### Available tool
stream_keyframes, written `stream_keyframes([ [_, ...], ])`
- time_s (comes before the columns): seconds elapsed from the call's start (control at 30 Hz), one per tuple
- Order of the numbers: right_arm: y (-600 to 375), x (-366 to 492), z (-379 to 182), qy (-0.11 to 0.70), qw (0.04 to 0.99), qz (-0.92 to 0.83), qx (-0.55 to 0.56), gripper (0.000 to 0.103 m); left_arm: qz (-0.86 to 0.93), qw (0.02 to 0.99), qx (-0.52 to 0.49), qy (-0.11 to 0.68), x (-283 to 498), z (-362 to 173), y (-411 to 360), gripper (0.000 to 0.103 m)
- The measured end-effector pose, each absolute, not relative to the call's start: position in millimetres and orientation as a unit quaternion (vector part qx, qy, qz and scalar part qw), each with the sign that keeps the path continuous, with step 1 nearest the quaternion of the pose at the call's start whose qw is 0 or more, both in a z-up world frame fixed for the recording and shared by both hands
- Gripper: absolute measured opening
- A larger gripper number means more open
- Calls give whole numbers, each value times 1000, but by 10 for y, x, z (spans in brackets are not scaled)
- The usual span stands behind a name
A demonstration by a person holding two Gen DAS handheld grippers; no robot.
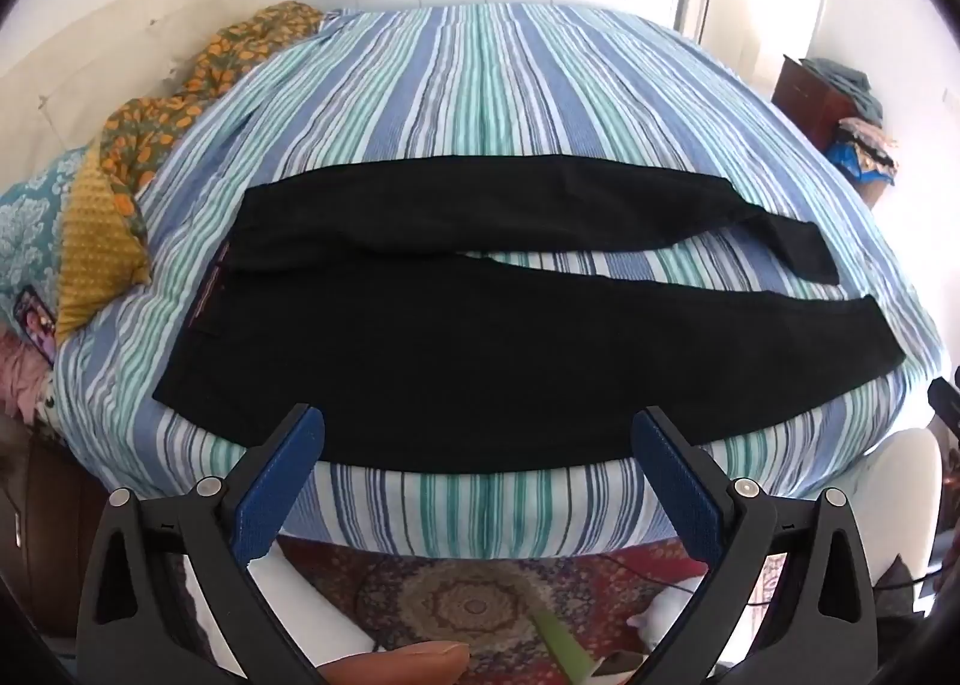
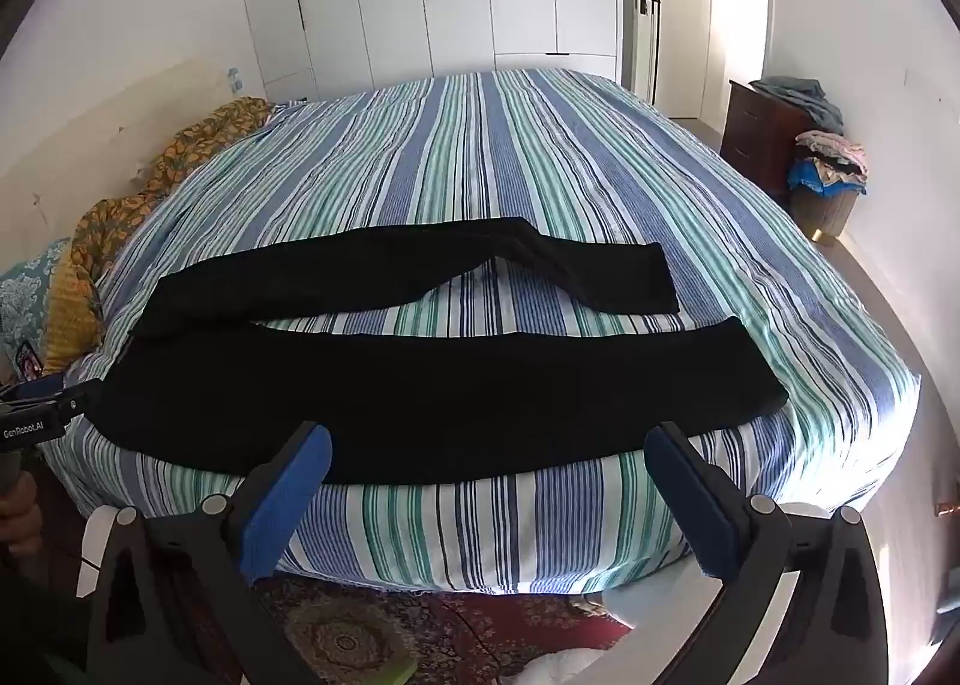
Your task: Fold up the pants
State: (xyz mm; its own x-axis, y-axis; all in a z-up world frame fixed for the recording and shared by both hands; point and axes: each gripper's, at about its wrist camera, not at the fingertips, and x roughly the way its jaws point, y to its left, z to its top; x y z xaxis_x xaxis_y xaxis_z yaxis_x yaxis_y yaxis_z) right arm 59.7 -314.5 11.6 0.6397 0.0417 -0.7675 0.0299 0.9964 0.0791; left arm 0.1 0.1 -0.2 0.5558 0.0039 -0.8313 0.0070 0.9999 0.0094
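Basically pants (image 1: 456,361) lie lengthwise L-R, waist prob. left; both tongs (image 1: 480,433) (image 2: 489,448) wide open, empty.

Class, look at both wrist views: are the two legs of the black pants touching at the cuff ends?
Apart. The right wrist view shows striped bedcover between the far leg and near leg cuffs.
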Motion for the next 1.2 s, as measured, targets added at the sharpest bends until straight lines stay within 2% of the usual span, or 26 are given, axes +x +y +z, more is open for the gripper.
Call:
stream_keyframes([
  [0.13,-3019,637,119,419,908,-9,4,103,2,875,14,484,35,-27,-2,102],
  [0.63,-2996,465,85,396,917,28,39,103,5,886,33,462,-146,10,-107,102],
  [1.2,-2873,481,27,376,923,54,57,103,-80,897,59,431,-120,70,-507,103],
])
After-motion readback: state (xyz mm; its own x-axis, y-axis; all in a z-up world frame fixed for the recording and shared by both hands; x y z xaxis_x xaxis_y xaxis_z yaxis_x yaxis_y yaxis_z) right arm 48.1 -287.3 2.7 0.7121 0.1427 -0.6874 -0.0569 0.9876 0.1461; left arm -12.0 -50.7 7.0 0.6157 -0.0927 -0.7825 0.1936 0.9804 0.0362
